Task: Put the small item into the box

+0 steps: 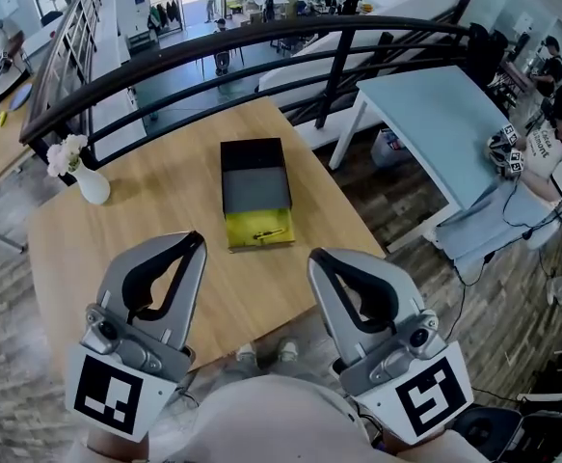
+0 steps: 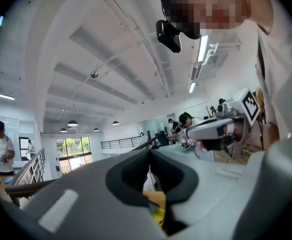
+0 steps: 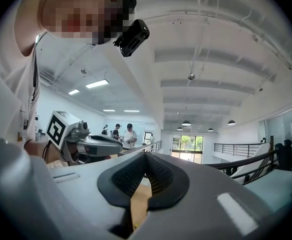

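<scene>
On the round wooden table (image 1: 155, 220) lies a dark box (image 1: 254, 183) with a yellow tray (image 1: 259, 228) slid out toward me. A small yellow item (image 1: 270, 232) lies in that tray. My left gripper (image 1: 196, 240) is held up near my body, short of the box and to its left, jaws closed together with nothing between them. My right gripper (image 1: 316, 258) hangs at the table's near right edge, likewise shut and empty. In the left gripper view the gripper (image 2: 150, 155) points upward, tips touching; the right gripper (image 3: 144, 157) looks the same in its own view.
A white vase with flowers (image 1: 88, 183) stands at the table's left edge. A dark curved railing (image 1: 261, 41) runs behind the table. A pale blue table (image 1: 444, 123) stands to the right, with a seated person (image 1: 560, 152) beside it.
</scene>
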Demonstrator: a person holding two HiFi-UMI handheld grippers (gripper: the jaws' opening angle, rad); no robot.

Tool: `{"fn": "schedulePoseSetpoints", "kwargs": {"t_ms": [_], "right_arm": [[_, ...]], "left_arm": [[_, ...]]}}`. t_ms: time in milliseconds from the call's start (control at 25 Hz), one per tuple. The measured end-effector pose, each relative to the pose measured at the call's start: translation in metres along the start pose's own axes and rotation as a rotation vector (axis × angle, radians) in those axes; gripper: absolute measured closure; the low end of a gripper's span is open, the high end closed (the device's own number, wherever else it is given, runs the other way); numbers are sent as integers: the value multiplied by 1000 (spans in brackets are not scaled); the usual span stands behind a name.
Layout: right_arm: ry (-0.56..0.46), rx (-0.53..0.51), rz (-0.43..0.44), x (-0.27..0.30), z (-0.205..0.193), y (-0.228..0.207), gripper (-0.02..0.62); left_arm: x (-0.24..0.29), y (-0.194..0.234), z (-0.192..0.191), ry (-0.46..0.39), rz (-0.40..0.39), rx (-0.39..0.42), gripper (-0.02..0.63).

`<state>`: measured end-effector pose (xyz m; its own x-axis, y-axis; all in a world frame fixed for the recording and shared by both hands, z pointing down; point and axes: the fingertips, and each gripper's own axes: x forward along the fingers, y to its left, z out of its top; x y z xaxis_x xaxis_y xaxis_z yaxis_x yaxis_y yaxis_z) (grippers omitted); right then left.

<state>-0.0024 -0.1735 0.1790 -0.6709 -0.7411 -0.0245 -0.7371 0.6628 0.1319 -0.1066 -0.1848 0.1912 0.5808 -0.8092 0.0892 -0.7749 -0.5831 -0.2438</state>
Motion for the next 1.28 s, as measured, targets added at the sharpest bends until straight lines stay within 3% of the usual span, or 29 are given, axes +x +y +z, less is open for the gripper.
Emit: {"fn": "schedulePoseSetpoints", "kwargs": {"t_ms": [400,600,720,960,1280], "right_arm": [[63,18,16,-6,-33,14,594],[59,119,-104,-9,-57,-6,594],[65,155,-127,-11,-70,-11,595],[88,128,-141,-13,-89,-9,595],[105,67,-128,-10,-89,-4,595]], "left_arm": [[-4,-10,-25,23,50,-32,603],[-4,-13,-41,24,66,-58,603],[-3,-14,-52,32,83,-58,603],[2,-15,-79,76,97,-102,603],[4,-18,-83,94,92,-123,603]]}}
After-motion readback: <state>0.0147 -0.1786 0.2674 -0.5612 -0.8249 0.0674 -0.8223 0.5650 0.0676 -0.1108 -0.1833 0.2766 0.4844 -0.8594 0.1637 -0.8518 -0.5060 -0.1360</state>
